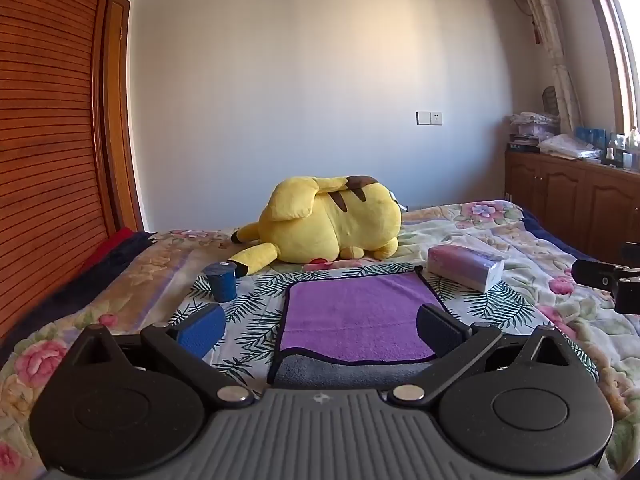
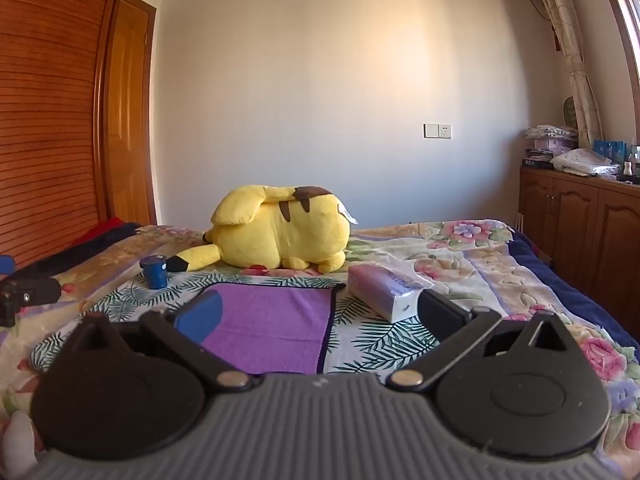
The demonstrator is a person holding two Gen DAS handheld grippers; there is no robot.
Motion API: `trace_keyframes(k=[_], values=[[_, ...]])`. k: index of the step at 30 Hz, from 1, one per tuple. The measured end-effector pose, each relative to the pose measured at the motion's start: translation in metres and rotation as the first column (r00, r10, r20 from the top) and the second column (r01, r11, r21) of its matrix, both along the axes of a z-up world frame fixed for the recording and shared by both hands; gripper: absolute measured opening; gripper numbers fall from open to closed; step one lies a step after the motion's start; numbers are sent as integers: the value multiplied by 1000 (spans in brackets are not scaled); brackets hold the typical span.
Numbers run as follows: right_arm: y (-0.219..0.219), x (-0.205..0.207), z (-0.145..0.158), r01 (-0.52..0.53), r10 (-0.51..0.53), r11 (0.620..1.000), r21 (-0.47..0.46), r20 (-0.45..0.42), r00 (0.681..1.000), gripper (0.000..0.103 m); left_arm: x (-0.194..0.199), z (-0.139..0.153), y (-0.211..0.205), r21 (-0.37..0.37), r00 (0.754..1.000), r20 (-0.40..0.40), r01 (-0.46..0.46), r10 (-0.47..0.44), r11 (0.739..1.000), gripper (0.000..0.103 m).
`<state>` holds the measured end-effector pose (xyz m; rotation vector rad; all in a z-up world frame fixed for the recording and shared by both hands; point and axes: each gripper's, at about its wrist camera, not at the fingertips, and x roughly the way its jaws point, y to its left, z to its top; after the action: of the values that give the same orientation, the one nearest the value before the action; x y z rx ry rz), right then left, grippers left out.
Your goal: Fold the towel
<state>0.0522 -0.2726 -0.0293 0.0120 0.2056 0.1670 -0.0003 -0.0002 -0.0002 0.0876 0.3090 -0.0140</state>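
Your left gripper (image 1: 320, 322) fills the bottom of its view, jaws spread wide and holding nothing, one blue pad and one black pad framing the near part of the purple microfibre towel with dark piping (image 1: 360, 316). That towel lies flat on the floral quilted bedspread (image 1: 520, 232), over a palm-leaf printed cloth (image 1: 248, 320), and look at the near edge: a grey underside shows in a strip below the purple, so one layer appears to sit short of the other. I read that as a first fold laid down, or a hem turned up; I cannot tell which. Your right gripper (image 2: 320, 312) is wide apart too, empty, hovering over the towel's right edge with the white and pink soft pack of tissues (image 2: 384, 286) just beside its black finger. So nothing is gripped, and at least one more fold looks left to do. Behind, a small dark blue cup with a lid (image 1: 222, 280) stands left of the towel, and a big yellow plush toy (image 1: 332, 218) lies further back. Writing? There is print on the tissue pack's side, too small and tilted to read.
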Motion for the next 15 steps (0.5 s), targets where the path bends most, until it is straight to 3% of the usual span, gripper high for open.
trace_keyframes(k=[15], values=[[-1,0,0,2,-2,1000,-8,-6,1000,103,-1,4,3,-1,1000,-5,2,-2,1000,103]])
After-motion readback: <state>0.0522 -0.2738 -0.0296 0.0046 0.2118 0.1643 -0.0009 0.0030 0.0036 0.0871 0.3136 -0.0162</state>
